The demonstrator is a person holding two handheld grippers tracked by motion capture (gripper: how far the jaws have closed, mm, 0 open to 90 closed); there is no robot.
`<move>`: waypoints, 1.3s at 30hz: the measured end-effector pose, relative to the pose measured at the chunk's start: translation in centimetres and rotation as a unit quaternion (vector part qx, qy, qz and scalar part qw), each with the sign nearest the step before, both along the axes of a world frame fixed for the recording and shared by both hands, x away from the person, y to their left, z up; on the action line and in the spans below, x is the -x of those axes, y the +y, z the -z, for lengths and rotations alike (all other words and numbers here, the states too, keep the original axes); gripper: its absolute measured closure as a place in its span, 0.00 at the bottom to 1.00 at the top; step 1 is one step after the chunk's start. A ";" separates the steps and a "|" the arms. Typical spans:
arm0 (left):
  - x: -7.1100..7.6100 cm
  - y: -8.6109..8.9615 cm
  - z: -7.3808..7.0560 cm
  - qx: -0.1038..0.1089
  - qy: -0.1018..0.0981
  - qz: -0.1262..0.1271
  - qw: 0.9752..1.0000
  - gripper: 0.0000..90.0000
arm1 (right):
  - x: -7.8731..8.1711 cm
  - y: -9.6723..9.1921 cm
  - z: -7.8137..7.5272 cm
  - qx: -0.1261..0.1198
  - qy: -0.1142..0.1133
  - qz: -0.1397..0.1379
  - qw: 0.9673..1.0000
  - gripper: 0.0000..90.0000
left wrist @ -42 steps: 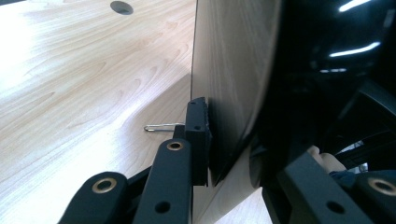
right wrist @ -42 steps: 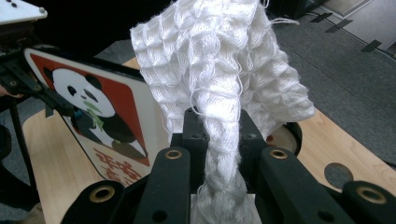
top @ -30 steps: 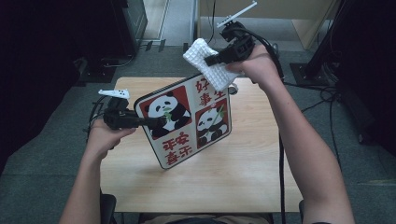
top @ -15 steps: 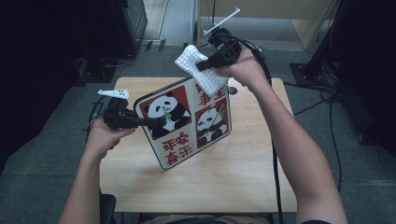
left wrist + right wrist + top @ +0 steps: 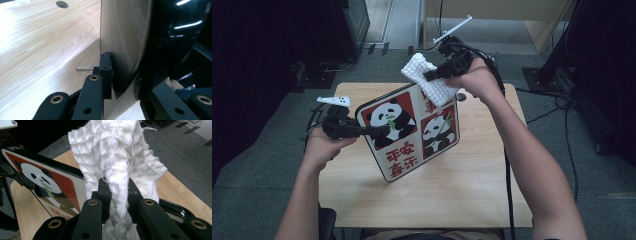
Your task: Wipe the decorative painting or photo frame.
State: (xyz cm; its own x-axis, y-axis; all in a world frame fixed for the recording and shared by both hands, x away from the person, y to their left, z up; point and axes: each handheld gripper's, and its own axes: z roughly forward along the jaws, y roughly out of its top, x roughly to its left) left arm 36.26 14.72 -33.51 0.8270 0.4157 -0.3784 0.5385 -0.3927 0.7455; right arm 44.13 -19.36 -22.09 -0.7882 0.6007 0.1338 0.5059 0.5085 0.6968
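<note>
My right gripper (image 5: pixel 432 76) pinches a nubby white waffle-weave cloth (image 5: pixel 428 77), left gripper (image 5: pixel 379 131) clamps the glossy rounded panda board (image 5: pixel 412 131), whose back is hidden

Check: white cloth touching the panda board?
Touching. In the high view the white cloth, clamped in the right gripper, lies over the panda board's upper edge; the right gripper view shows it draped there.

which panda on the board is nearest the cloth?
The smaller panda in the right panel, just below the white cloth; the bigger panda sits left, by the left gripper.
</note>
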 end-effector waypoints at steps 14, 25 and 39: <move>-0.1 0.2 0.2 0.007 0.003 0.010 1.000 0.86 | 1.1 -0.2 0.8 -0.004 -0.006 -0.006 1.000 0.89; -0.1 0.2 0.2 0.006 -0.002 0.014 1.000 0.86 | 1.5 -0.6 1.7 -0.008 -0.008 -0.006 1.000 0.89; -0.1 0.3 0.2 0.007 -0.003 0.017 1.000 0.86 | 2.1 -1.2 3.3 -0.016 -0.013 -0.003 1.000 0.89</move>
State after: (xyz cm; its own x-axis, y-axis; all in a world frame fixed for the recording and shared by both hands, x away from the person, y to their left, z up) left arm 36.33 14.98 -33.72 0.8428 0.3823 -0.3790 0.5206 -0.3996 0.7546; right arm 42.07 -20.54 -25.38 -0.7951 0.5919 0.1324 0.4844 0.4883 0.7259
